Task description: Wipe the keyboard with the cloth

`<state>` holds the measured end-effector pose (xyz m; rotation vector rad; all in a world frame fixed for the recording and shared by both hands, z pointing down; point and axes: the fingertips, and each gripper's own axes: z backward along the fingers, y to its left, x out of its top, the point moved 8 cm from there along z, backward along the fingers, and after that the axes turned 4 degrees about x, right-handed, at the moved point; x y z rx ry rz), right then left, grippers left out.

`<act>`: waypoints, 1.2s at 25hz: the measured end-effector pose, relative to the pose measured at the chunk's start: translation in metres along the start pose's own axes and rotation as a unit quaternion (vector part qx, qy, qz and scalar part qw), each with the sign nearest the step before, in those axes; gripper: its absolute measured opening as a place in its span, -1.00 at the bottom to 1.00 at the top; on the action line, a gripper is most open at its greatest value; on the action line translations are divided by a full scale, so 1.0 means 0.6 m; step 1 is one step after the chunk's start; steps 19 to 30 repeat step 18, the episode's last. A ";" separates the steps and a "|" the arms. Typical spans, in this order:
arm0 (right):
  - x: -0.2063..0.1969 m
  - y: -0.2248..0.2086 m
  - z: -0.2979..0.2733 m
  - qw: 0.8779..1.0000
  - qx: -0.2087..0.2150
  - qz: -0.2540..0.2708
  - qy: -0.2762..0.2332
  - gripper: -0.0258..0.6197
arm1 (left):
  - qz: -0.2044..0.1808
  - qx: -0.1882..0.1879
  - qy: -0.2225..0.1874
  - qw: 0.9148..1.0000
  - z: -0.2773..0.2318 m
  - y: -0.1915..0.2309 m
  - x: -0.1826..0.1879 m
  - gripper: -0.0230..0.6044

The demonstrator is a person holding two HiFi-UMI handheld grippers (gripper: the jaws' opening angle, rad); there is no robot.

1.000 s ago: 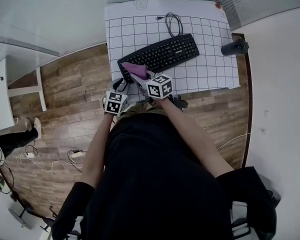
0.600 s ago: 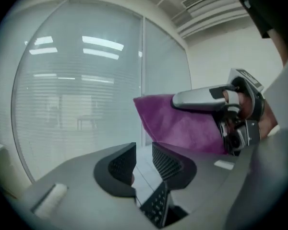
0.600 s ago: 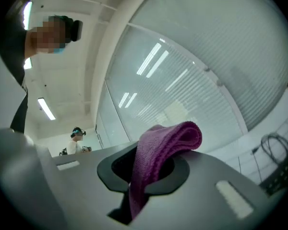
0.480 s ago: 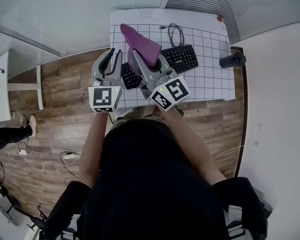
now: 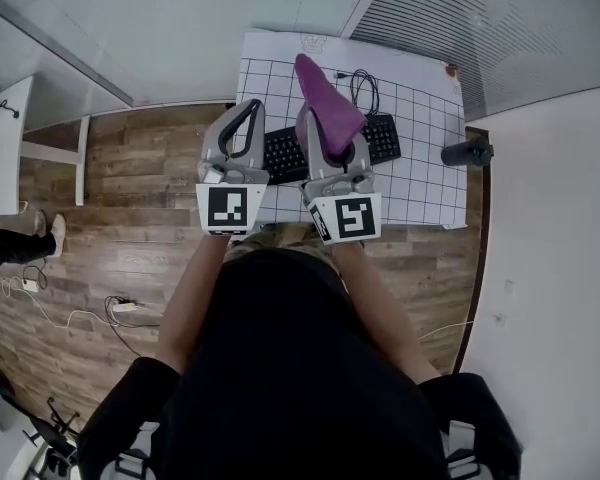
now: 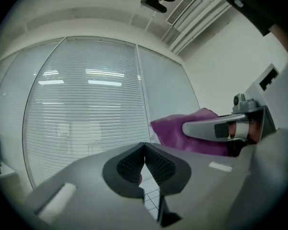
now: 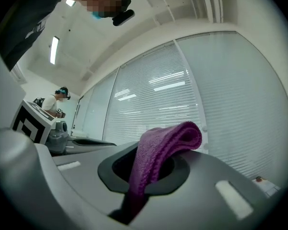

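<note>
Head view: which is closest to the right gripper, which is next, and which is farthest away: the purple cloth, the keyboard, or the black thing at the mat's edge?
Starting from the right gripper:
1. purple cloth: pinched in its jaws, sticking out ahead.
2. keyboard: on the gridded mat, underneath the gripper.
3. black thing: off to the side, at the mat's right edge.

No words or numbers can be read. The left cube (image 5: 227,209) and right cube (image 5: 348,218) bear only black-and-white square markers. The mat's (image 5: 420,178) faint print (image 5: 313,43) and the keyboard's (image 5: 280,155) legends are too small.
</note>
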<state>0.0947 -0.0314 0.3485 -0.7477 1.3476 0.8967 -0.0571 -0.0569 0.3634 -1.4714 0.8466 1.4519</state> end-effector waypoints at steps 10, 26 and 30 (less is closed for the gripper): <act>0.025 -0.003 0.044 1.000 -0.014 0.001 0.012 -0.81 | 0.004 -0.018 0.017 1.000 0.023 -0.032 0.008 -0.92; 0.057 0.005 0.144 1.000 -0.009 0.003 0.020 -0.81 | -0.001 -0.034 0.029 0.999 0.089 -0.101 0.035 -0.92; 0.057 0.005 0.144 1.000 -0.009 0.003 0.020 -0.81 | -0.001 -0.034 0.029 0.999 0.089 -0.101 0.035 -0.92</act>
